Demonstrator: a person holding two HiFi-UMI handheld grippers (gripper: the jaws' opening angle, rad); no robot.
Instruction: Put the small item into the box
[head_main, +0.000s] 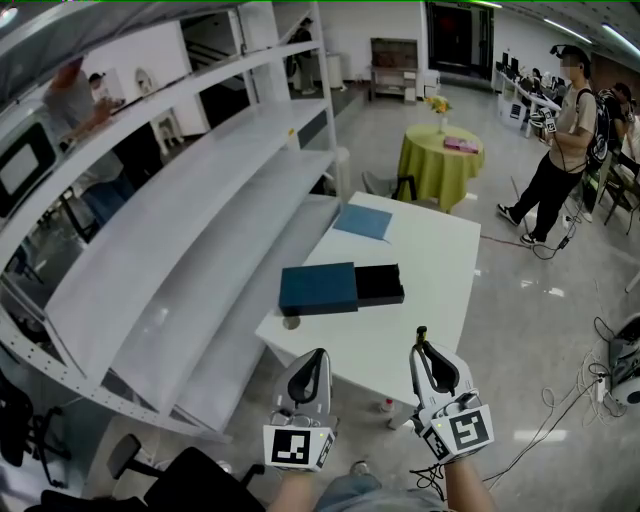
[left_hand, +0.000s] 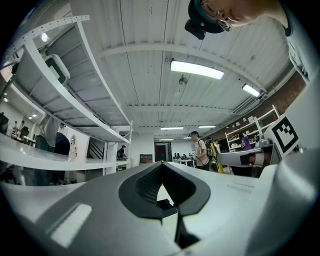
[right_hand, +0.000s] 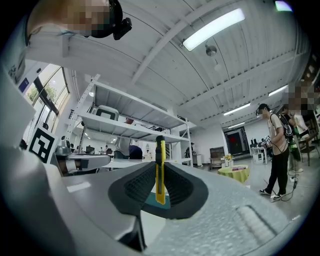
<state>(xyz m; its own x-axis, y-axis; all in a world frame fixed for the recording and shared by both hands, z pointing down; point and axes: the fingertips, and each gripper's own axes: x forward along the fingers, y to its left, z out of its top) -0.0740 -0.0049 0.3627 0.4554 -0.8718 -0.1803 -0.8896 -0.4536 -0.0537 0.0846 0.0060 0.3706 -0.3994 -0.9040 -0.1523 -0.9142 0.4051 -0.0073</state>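
A dark blue box (head_main: 318, 288) lies on the white table (head_main: 430, 310), its black inner drawer (head_main: 379, 284) slid out to the right. My right gripper (head_main: 424, 348) hovers near the table's front edge, shut on a slim yellow utility knife (right_hand: 160, 170) that stands upright between its jaws. The knife's tip (head_main: 421, 333) pokes out above the jaws. A corner of the blue box (right_hand: 151, 201) shows under them. My left gripper (head_main: 317, 355) is beside it at the front left, shut with nothing in it (left_hand: 161, 166).
A blue sheet (head_main: 363, 221) lies at the table's far end and a small round object (head_main: 291, 322) at its near left corner. A white shelf rack (head_main: 180, 250) runs along the left. A green-clothed round table (head_main: 440, 160) and a standing person (head_main: 560, 150) are beyond.
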